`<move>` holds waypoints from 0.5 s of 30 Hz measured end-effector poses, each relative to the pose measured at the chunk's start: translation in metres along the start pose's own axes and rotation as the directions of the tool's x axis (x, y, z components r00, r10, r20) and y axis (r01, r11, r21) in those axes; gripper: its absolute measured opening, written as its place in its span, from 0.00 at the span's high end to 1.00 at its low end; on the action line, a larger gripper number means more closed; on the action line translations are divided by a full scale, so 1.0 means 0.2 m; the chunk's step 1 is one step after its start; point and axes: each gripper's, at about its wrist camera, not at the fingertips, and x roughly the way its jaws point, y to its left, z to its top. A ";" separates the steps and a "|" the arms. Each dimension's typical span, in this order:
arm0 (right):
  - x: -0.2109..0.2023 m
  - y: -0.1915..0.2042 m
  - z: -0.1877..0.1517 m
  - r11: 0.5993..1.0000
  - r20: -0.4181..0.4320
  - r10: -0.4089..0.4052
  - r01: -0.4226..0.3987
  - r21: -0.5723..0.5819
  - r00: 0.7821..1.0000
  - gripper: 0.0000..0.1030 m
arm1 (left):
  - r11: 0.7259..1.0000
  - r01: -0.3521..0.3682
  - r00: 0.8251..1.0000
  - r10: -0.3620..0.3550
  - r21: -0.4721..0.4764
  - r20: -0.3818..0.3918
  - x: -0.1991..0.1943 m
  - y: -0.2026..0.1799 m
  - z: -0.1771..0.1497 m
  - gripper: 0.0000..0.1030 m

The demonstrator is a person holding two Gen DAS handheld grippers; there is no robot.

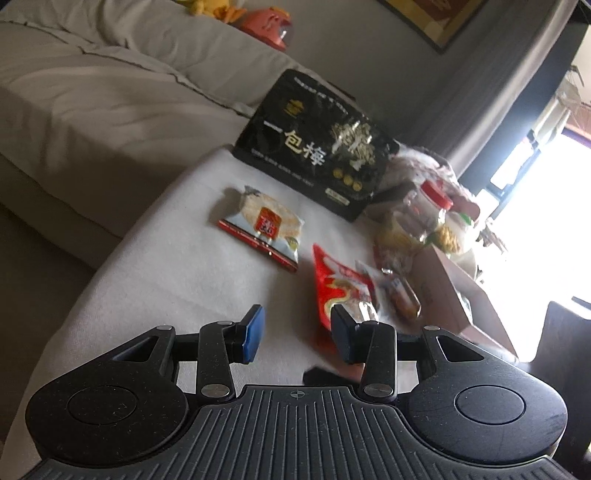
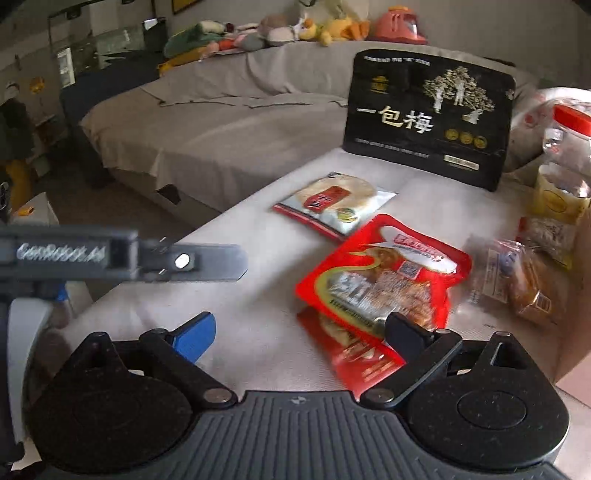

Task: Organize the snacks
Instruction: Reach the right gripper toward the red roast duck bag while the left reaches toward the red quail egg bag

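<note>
- Looks like early days for the sorting: the snacks are all loose on the counter (image 2: 258,236), nothing grouped that I can see.
- Rice cracker pack (image 2: 334,203) lies flat mid-counter, red pouch (image 2: 384,273) nearer the camera, with a second red pack (image 2: 354,354) partly under it. The wrapped bread (image 2: 524,280) is off to the right and the big black plum bag (image 2: 428,122) stands at the back.
- Left claw (image 1: 295,334) is released and holds nothing; right claw (image 2: 299,332) is spread wide, also holding nothing, just short of the red pouch.
- A cardboard box (image 1: 454,291) sits at the right edge, my guess for the destination.
- White cloth covers the counter, with a grey sofa (image 2: 221,122) and plush toys (image 2: 280,31) behind.
</note>
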 end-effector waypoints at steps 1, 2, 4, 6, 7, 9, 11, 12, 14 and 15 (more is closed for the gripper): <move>-0.01 0.00 -0.01 1.000 0.004 -0.011 0.011 0.001 1.000 0.09 | 1.000 0.000 1.000 0.000 -0.002 -0.003 0.00 0.00 0.00 0.57; -0.03 -0.01 -0.02 1.000 0.011 -0.029 0.029 0.009 1.000 0.12 | 1.000 -0.001 1.000 0.001 -0.001 -0.008 0.01 0.00 0.00 0.56; -0.06 -0.05 -0.02 0.996 0.035 -0.078 0.076 0.045 0.996 0.15 | 1.000 -0.002 1.000 0.002 0.001 -0.018 0.03 -0.01 0.00 0.56; -0.09 -0.10 -0.01 0.988 0.063 -0.138 0.133 0.084 0.988 0.16 | 1.000 0.001 1.000 -0.001 0.002 -0.026 0.05 -0.02 0.00 0.56; -0.11 -0.12 -0.01 0.979 0.076 -0.184 0.177 0.097 0.980 0.16 | 1.000 0.003 1.000 -0.003 0.003 -0.028 0.07 -0.03 0.01 0.56; -0.13 -0.17 0.00 0.960 0.082 -0.263 0.253 0.118 0.961 0.16 | 1.000 0.002 1.000 -0.002 0.015 -0.024 0.10 -0.05 0.03 0.57; -0.15 -0.23 -0.02 0.956 0.074 -0.263 0.249 0.157 0.962 0.16 | 1.000 0.001 0.999 0.000 0.025 -0.041 0.14 -0.07 0.05 0.57; -0.17 -0.26 -0.04 0.957 0.066 -0.240 0.225 0.181 0.968 0.16 | 1.000 0.003 0.998 -0.001 0.025 -0.058 0.17 -0.07 0.06 0.57; -0.19 -0.28 -0.08 0.957 0.057 -0.219 0.203 0.208 0.974 0.16 | 1.000 0.011 0.996 -0.008 0.026 -0.085 0.22 -0.09 0.06 0.57; -0.20 -0.29 -0.12 0.957 0.055 -0.213 0.197 0.212 0.975 0.16 | 1.000 0.008 0.996 -0.005 0.028 -0.092 0.25 -0.10 0.06 0.57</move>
